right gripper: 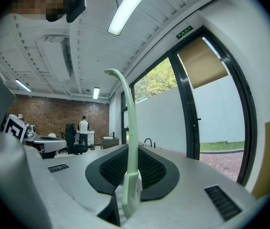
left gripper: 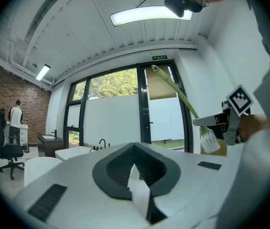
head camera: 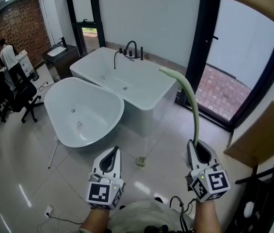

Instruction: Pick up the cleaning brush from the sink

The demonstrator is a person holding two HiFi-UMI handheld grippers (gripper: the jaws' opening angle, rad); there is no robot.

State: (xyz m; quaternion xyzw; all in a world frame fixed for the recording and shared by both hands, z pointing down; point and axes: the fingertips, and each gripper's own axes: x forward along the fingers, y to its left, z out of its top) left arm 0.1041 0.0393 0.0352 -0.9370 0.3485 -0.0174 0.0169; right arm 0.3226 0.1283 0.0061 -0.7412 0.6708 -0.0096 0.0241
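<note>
The brush (head camera: 193, 106) sits clenched by its bristle end in the fingers of the right gripper (head camera: 195, 143), its long green handle reaching far and curling left above the floor, while the left gripper (head camera: 113, 152) stays out of it, fingers closed and empty.

Pale, glossy tiled floor (head camera: 25, 178), streaked with reflections. At mid-room an oval bathtub (head camera: 83, 113) just beside a rectangular bathtub (head camera: 149, 98), with a black tap (head camera: 131, 47) on the far rim. Behind, a plain white wall (head camera: 151, 13) and a dark vanity (head camera: 59, 57). Leftward, a brick wall (head camera: 15, 25), a black office chair (head camera: 23, 89), a person (head camera: 7, 52) in white. Rightward, black-framed glass doors (head camera: 246, 42) onto brick paving (head camera: 221, 91). Overhead, a lit strip light (left gripper: 144, 15).
</note>
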